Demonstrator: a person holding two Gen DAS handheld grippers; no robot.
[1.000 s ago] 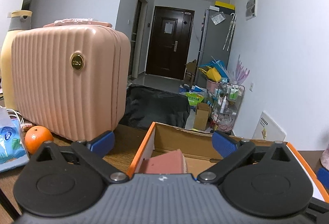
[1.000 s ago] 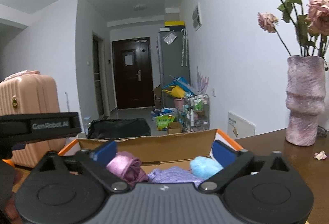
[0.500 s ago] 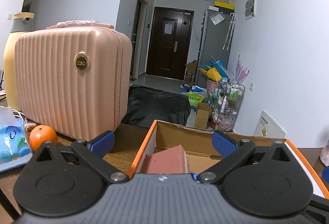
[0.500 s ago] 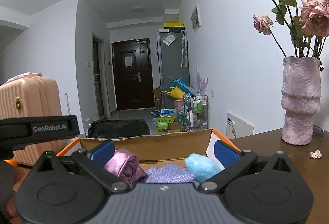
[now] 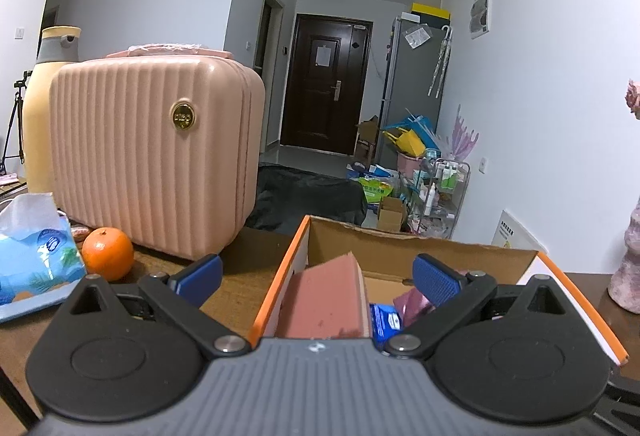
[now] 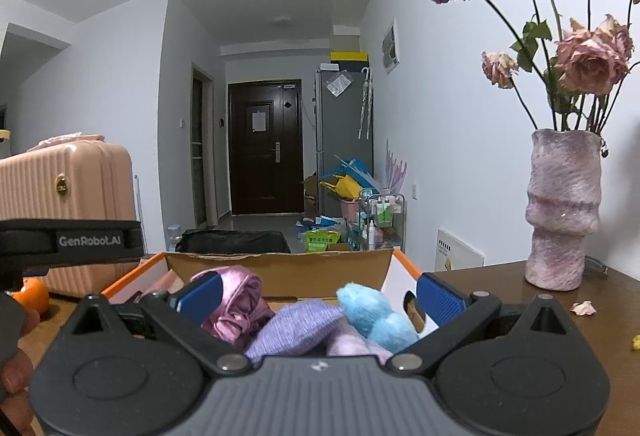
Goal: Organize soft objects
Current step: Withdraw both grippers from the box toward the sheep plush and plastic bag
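Observation:
An open cardboard box (image 5: pixel 400 248) with orange edges sits on the brown table. In the left wrist view it holds an upright pink sponge (image 5: pixel 324 300) and a blue packet (image 5: pixel 382 320). In the right wrist view the box (image 6: pixel 280 270) holds a pink satin bundle (image 6: pixel 240 300), a lilac knitted pouch (image 6: pixel 296 324) and a light blue fluffy piece (image 6: pixel 376 312). My left gripper (image 5: pixel 316 276) is open and empty above the box's left wall. My right gripper (image 6: pixel 320 294) is open and empty above the soft things.
A pink ribbed case (image 5: pixel 156 155) stands left of the box, with an orange (image 5: pixel 107 254), a tissue pack (image 5: pixel 32 248) and a yellow flask (image 5: pixel 44 107) beside it. A purple vase of dried roses (image 6: pixel 562 211) stands right of the box, with petals on the table.
Both grippers have risen and drawn back a little, so more of the box's inside shows. Both stay open and empty.

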